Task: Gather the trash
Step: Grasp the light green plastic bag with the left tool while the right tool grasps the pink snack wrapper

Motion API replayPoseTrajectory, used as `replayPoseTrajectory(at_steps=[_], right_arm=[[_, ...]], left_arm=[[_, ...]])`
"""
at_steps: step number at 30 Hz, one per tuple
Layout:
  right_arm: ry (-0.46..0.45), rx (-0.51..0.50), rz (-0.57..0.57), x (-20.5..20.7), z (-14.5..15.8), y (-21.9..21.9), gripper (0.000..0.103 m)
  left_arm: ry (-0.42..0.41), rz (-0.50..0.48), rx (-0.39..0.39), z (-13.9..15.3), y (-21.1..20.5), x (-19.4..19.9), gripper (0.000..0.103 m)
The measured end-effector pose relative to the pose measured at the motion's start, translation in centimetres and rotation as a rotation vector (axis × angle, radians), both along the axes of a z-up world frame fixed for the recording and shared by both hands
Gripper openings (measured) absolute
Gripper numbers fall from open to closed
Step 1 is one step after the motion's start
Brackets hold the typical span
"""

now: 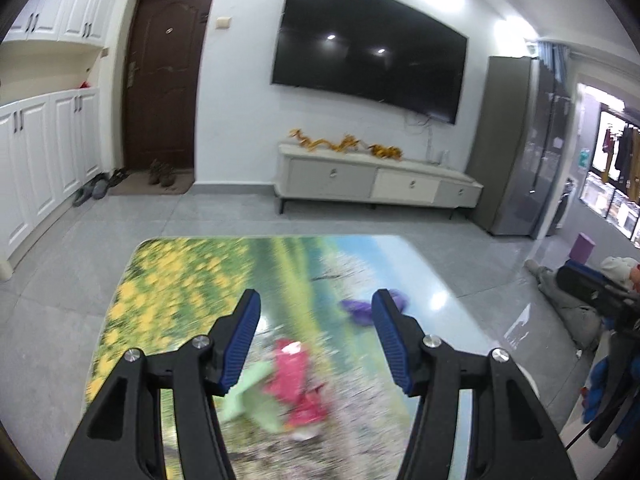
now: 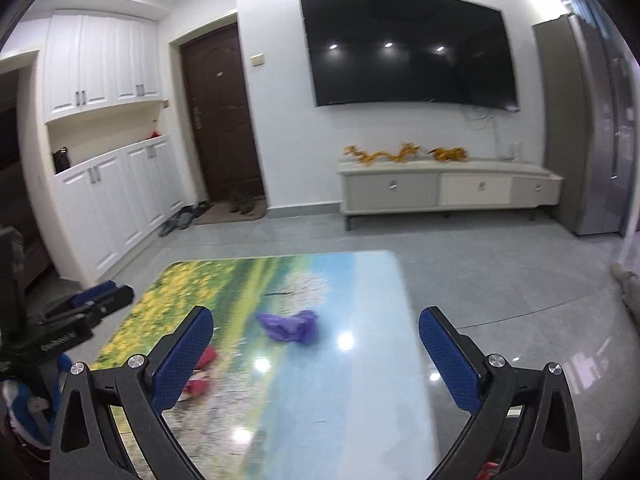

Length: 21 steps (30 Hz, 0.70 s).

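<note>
Left wrist view: left claw (image 1: 316,312) half-spread, empty, above the desk (image 1: 168,280); red wrapper (image 1: 298,384) and green scrap (image 1: 250,394) lie between its fingers, purple wrapper (image 2: 290,326) farther on. Right claw (image 2: 316,334) wide, empty. We judge we should drop straight onto the red piece, close only once the pads flank it.

The glossy rectangular worktop (image 2: 360,400) carries a printed landscape: yellow flowers at nine o'clock, green grass mid-way, pale blue at three o'clock. On it lie a crumpled purple wrapper (image 2: 290,326), a crumpled red wrapper (image 1: 298,384) and a light green paper scrap (image 1: 248,396). Each black claw (image 1: 316,336) has ribbed blue pads (image 1: 390,338).
</note>
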State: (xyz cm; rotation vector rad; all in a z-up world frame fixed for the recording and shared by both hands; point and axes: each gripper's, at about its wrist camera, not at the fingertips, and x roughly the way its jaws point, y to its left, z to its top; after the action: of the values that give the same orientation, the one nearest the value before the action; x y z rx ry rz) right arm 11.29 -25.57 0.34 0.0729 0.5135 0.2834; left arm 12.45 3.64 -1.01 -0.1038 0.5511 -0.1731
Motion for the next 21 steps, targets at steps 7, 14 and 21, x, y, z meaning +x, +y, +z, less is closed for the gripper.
replayPoseTrajectory(at_steps=[7, 14, 21], right_arm=[[0.097, 0.006, 0.154, 1.7, -2.5, 4.0, 0.103], [0.205, 0.008, 0.265, 2.8, -6.0, 6.5, 0.089], [0.291, 0.005, 0.353, 3.5, -8.6, 8.3, 0.077]], left_arm=[[0.066, 0.140, -0.013, -1.8, 7.1, -1.2, 0.056], [0.159, 0.117, -0.030, -4.4, 8.0, -1.7, 0.056], [0.275, 0.004, 0.045, -8.2, 4.8, 1.6, 0.055]])
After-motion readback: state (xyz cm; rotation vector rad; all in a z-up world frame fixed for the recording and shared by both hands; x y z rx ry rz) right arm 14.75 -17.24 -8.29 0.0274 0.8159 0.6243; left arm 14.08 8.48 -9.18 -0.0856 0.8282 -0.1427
